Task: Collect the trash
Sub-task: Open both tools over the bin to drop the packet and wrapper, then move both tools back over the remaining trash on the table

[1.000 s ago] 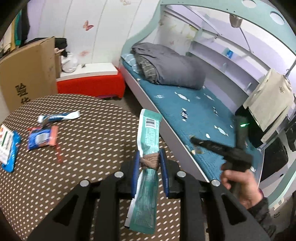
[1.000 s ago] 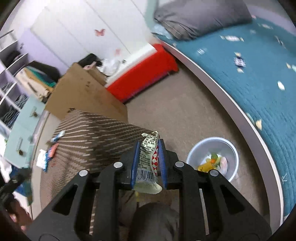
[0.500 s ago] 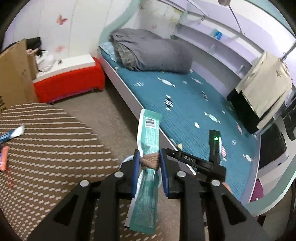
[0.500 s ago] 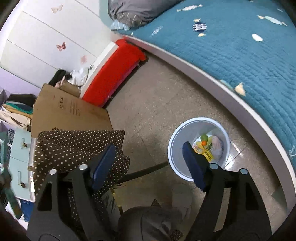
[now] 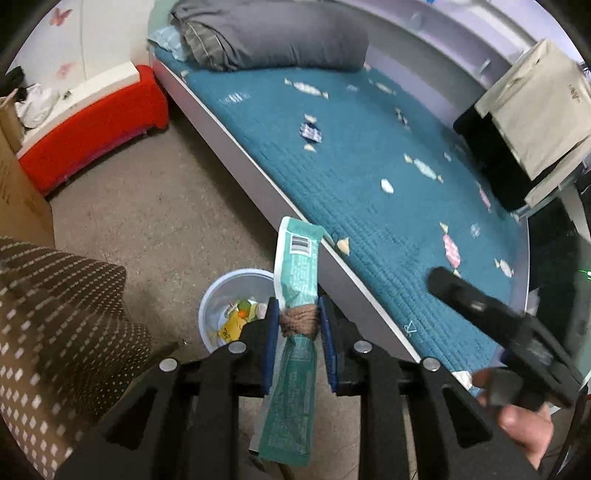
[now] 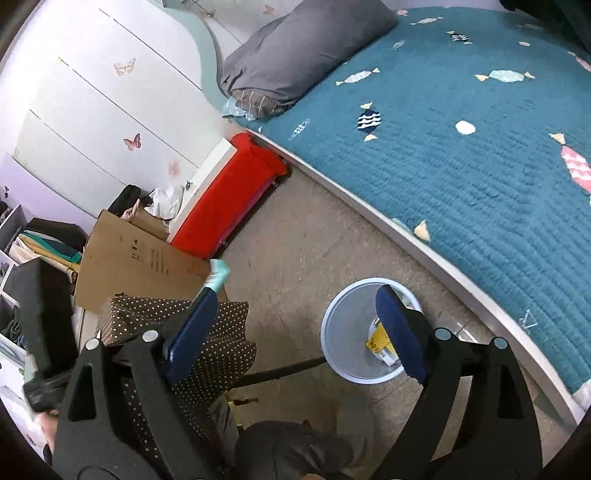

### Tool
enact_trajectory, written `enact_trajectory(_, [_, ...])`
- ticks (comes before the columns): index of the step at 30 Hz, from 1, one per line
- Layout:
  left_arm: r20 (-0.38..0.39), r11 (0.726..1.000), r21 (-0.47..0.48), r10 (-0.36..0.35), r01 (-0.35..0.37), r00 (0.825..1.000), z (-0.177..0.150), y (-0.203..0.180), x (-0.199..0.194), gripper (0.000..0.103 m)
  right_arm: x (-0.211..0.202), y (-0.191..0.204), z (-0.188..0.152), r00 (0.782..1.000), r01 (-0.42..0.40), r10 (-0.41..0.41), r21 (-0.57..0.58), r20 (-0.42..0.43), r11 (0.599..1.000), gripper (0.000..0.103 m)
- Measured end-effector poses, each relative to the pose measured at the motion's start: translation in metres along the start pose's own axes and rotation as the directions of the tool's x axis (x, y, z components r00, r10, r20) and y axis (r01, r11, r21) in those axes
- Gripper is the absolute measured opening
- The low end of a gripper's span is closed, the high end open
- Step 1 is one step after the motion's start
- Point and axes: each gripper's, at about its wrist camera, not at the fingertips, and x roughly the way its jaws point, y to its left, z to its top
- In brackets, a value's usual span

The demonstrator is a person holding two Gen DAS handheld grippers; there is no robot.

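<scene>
L gripper [image 5: 297,325]: blue pads pinched on a teal wrapper [image 5: 295,266] w/ a wad of brown stuff bunched at the grip line. Wrapper is long, flat, mint-teal foil; white barcode patch near its top end, fine print down the body, top end curled slightly. It runs 12-to-6 through the jaws, upper part sticking out past the fingertips, lower part hanging down between the black finger arms.

Just behind it at 10 o'clock: pale blue bin [image 5: 221,299] on the floor, round, w/ yellow and green scraps plus white bits inside. Wrapper's upper part overlaps the bin rim in the L wrist view; can't tell if it's actually above the opening.

R gripper [image 6: 295,317]: jaws wide and opening further, nothing between the pads. Bin [image 6: 332,321] sits on the floor beyond its right finger at 1 o'clock, yellow scrap showing inside.

Outward: brown dotted tablecloth [image 5: 55,314] at 8–9 o'clock in the L view; teal quilted bed [image 5: 369,166] w/ candy print from 12 to 3; grey bedding roll [image 5: 269,33] at 12; red bench [image 5: 92,125] at 10–11. Cardboard box [image 6: 136,266] at 10 in the R view. The person's hand [image 5: 524,424] holding the R gripper shows at 4 o'clock, blurred.
</scene>
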Motion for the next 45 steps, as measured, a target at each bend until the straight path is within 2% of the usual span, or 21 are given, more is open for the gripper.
enact_trajectory(1, [-0.014, 1.0, -0.002, -0.002, 0.002, 1.0, 0.004, 0.0, 0.007, 0.024, -0.001, 0.0, 0.001, 1.0, -0.001, 0.001, 0.001, 0.001, 1.0, 0.086])
enact_trajectory(3, [-0.046, 1.0, -0.013, 0.004, -0.005, 0.999, 0.009, 0.002, 0.019, 0.058, 0.0, 0.0, 0.0, 1.0, 0.004, -0.004, 0.005, 0.004, 1.0, 0.089])
enact_trajectory(4, [-0.06, 0.999, -0.036, 0.016, -0.018, 0.998, 0.011, 0.006, 0.023, 0.086, 0.001, 0.0, -0.001, 1.0, 0.004, -0.004, 0.009, 0.002, 1.0, 0.089])
enact_trajectory(5, [-0.056, 0.998, -0.052, 0.028, -0.031, 0.998, 0.011, 0.01, 0.022, 0.089, 0.002, 0.0, -0.003, 1.0, 0.004, -0.004, 0.015, -0.001, 1.0, 0.09])
enact_trajectory(9, [-0.045, 0.995, -0.078, 0.057, -0.06, 0.997, 0.011, 0.014, 0.013, 0.089, 0.003, 0.005, -0.008, 1.0, 0.017, -0.017, 0.021, 0.003, 1.0, 0.097])
enact_trajectory(15, [0.056, 0.996, -0.042, 0.078, -0.076, 0.995, -0.001, 0.01, -0.03, 0.092, 0.001, 0.029, -0.016, 0.999, 0.054, -0.054, -0.016, 0.004, 0.998, 0.097])
enact_trajectory(21, [0.136, 0.995, -0.026, 0.1, -0.098, 0.986, -0.021, 0.007, -0.074, 0.093, -0.014, 0.066, -0.025, 0.999, 0.039, -0.038, -0.075, 0.018, 0.996, 0.097])
enact_trajectory(27, [0.219, 0.991, -0.015, 0.134, -0.134, 0.966, -0.048, 0.011, -0.122, 0.094, -0.028, 0.11, -0.039, 1.0, 0.017, -0.015, -0.158, 0.016, 0.987, 0.097])
enact_trajectory(36, [0.312, 0.982, -0.094, 0.184, -0.163, 0.932, -0.095, 0.053, -0.192, 0.094, -0.042, 0.173, -0.065, 1.0, -0.022, 0.025, -0.261, 0.008, 0.965, 0.097])
enact_trajectory(42, [0.36, 0.972, -0.159, 0.22, -0.173, 0.907, -0.132, 0.086, -0.231, 0.094, -0.048, 0.22, -0.09, 0.998, -0.064, 0.062, -0.343, -0.015, 0.937, 0.097])
enact_trajectory(45, [0.371, 0.963, -0.194, 0.251, -0.19, 0.894, -0.149, 0.105, -0.246, 0.094, -0.045, 0.25, -0.106, 0.996, -0.088, 0.077, -0.411, -0.043, 0.907, 0.097])
